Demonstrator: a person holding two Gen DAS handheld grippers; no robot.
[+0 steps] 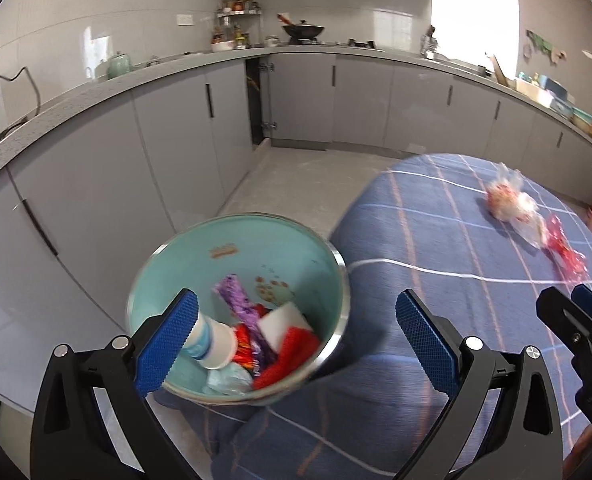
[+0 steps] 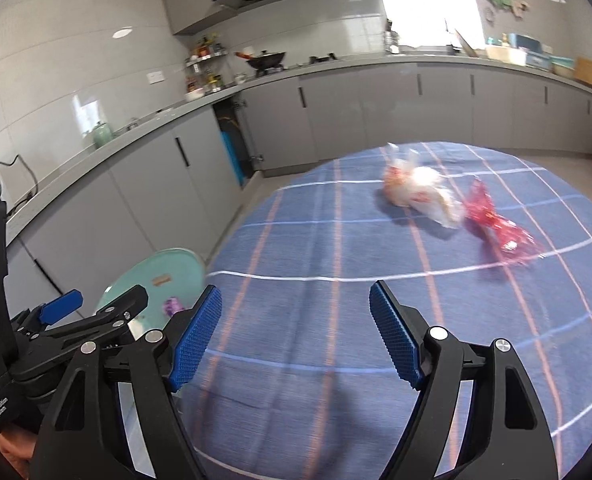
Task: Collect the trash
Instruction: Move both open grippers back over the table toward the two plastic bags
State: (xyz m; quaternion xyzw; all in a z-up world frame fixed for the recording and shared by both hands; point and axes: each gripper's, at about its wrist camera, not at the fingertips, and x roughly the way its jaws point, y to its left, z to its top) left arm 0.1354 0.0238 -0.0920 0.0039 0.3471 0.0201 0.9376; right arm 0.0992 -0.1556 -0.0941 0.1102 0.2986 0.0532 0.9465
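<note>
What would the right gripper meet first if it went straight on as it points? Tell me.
The right gripper, open and empty, points down at the bare tablecloth. It would probably meet that first, short of the white bag and the red wrapper; depth is unclear.

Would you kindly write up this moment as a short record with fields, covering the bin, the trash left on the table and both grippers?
Setting: kitchen, table with blue checked cloth
Bin: teal bin beside the table edge, holding wrappers and a small white bottle
Trash on table: clear plastic bag and red wrapper, lying side by side
Left gripper: open, nothing between the fingers, above the bin
Right gripper: open, empty, over the cloth, short of the trash
</note>
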